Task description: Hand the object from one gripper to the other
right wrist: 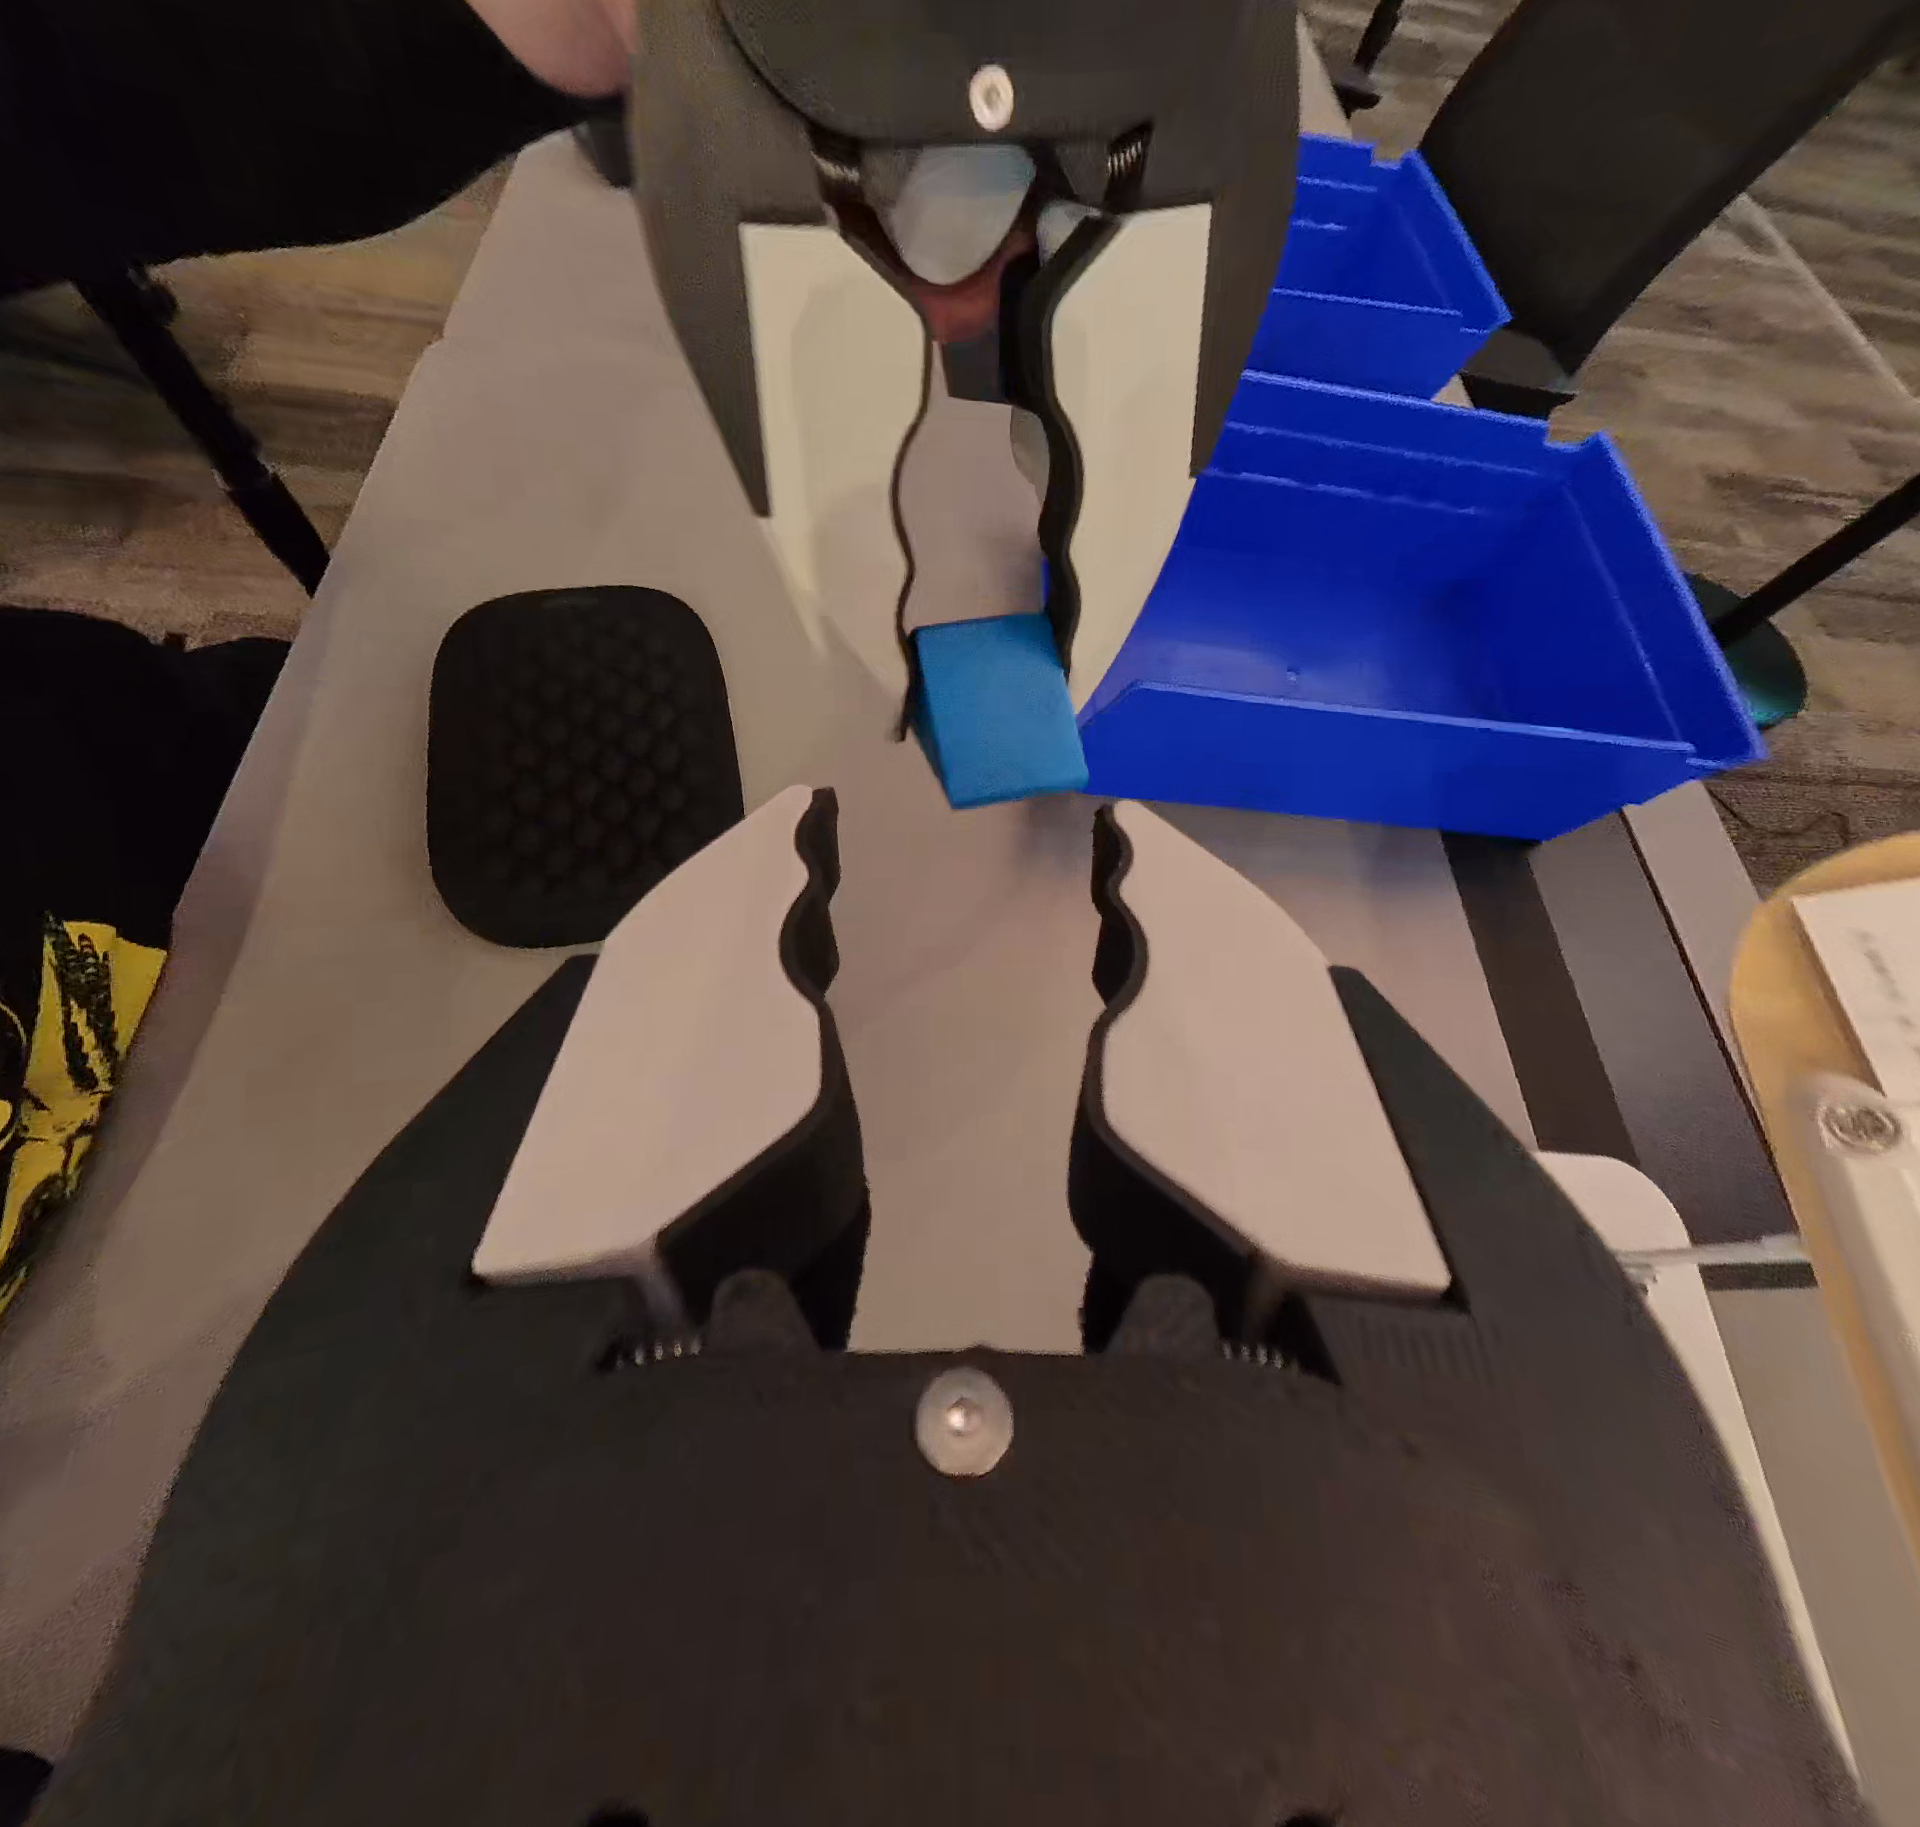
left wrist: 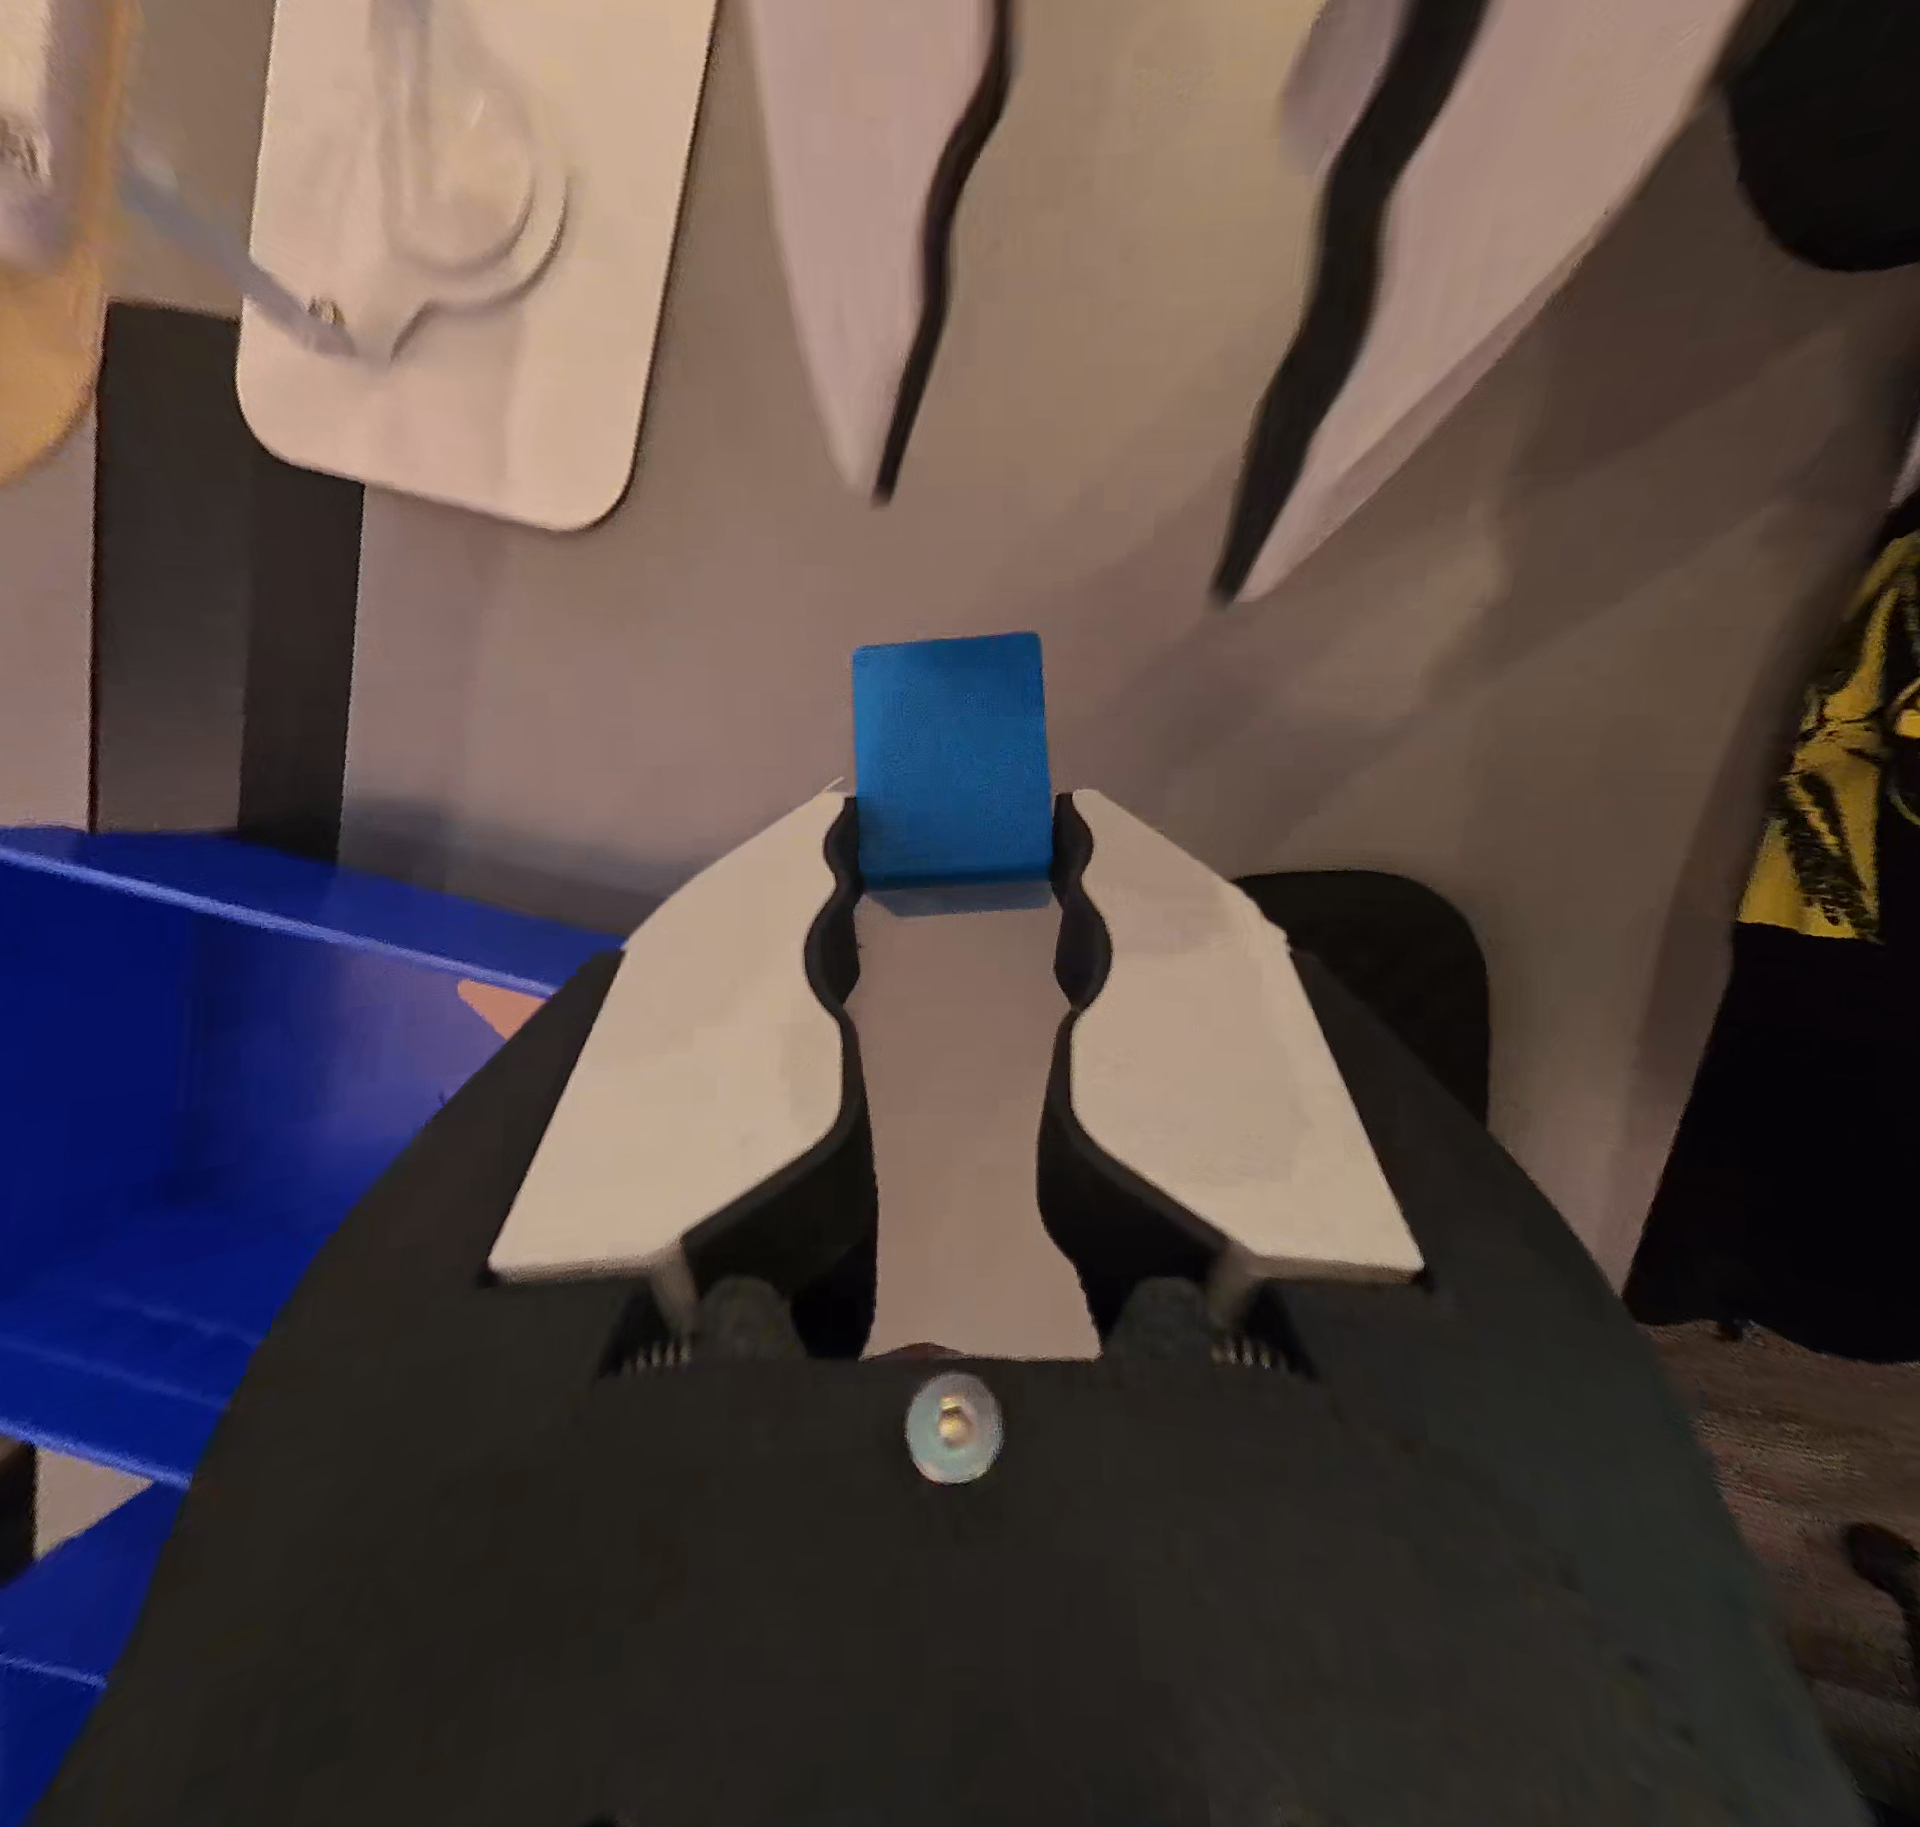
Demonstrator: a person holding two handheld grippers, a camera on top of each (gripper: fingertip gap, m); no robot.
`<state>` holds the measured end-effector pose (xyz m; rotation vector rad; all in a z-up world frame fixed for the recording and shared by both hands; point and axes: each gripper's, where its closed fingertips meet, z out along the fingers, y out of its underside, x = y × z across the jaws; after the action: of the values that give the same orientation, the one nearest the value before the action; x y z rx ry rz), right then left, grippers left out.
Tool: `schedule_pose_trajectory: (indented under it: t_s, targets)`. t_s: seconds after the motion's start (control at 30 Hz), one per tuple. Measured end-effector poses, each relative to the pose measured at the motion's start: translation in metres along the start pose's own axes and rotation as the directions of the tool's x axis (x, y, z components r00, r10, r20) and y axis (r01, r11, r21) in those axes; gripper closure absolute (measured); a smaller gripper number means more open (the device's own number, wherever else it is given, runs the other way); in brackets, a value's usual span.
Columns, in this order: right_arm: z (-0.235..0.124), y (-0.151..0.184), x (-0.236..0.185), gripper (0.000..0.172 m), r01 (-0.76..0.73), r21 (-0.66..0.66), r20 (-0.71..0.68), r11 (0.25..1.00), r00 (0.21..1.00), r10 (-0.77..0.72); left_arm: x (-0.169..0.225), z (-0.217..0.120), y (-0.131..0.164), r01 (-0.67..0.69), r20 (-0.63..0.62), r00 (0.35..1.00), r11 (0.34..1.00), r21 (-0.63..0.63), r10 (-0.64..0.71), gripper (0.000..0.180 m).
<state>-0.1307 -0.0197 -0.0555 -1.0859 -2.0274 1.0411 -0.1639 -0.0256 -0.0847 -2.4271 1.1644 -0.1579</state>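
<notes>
Midway through the handover: blue block (left wrist: 948,769) pinched between the pads of the left hand-held gripper (left wrist: 954,837) above the table (right wrist: 582,406), right hand-held gripper (right wrist: 964,821) spread wide and bare just short of it, needing to advance around the free end before closing.

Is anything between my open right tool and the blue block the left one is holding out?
Nothing visible. The blue block sits clamped in the left tool, its free end facing the open right tool. The blue bin lies off to the side.
</notes>
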Motion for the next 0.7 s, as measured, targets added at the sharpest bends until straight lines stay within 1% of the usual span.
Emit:
schedule_pose_trajectory:
  t_s: [0.03,0.13,0.2,0.23,0.37,0.43,0.5,0.57,0.63,0.7]
  targets:
    - [0.002,-0.001,-0.001,0.126,0.008,-0.003,0.007,1.0,1.0,-0.008,0.006,-0.003,-0.006,-0.017,-0.001,1.0,1.0,0.003,0.017,0.145]
    - [0.005,-0.002,-0.007,0.127,0.017,-0.009,0.037,1.0,0.999,-0.017,0.021,-0.01,-0.019,-0.071,-0.018,0.997,0.997,0.028,0.072,0.145]
    - [0.006,-0.001,-0.013,0.136,0.015,-0.015,0.061,1.0,0.998,-0.014,0.022,-0.011,-0.022,-0.093,-0.005,0.996,0.995,0.018,0.093,0.145]
    - [0.006,0.001,-0.014,0.14,0.013,-0.03,0.064,0.999,0.998,-0.011,0.026,-0.012,-0.025,-0.097,-0.022,0.995,0.995,0.037,0.098,0.146]
    - [0.001,-0.002,-0.016,0.141,0.009,-0.006,0.053,1.0,0.999,-0.009,0.029,-0.012,-0.028,-0.114,-0.017,0.993,0.993,0.042,0.115,0.146]
    - [-0.004,-0.008,-0.017,0.141,-0.006,0.035,0.046,0.999,0.999,0.004,0.029,-0.014,-0.027,-0.113,-0.01,0.993,0.993,0.043,0.114,0.145]
    - [-0.008,-0.01,-0.019,0.141,-0.015,0.051,0.044,0.999,0.999,0.013,0.028,-0.016,-0.027,-0.107,0.011,0.994,0.993,0.055,0.106,0.137]
    - [-0.013,-0.015,-0.021,0.141,-0.019,0.096,0.04,0.995,0.999,0.015,0.033,-0.015,-0.027,-0.104,-0.007,0.994,0.992,0.07,0.105,0.142]
    - [-0.016,-0.015,-0.022,0.141,-0.023,0.108,0.036,0.994,0.999,0.02,0.034,-0.012,-0.025,-0.091,-0.014,0.996,0.994,0.068,0.092,0.142]
    - [-0.018,-0.015,-0.024,0.141,-0.027,0.115,0.037,0.993,0.999,0.023,0.039,-0.013,-0.03,-0.081,-0.044,0.995,0.99,0.116,0.087,0.146]
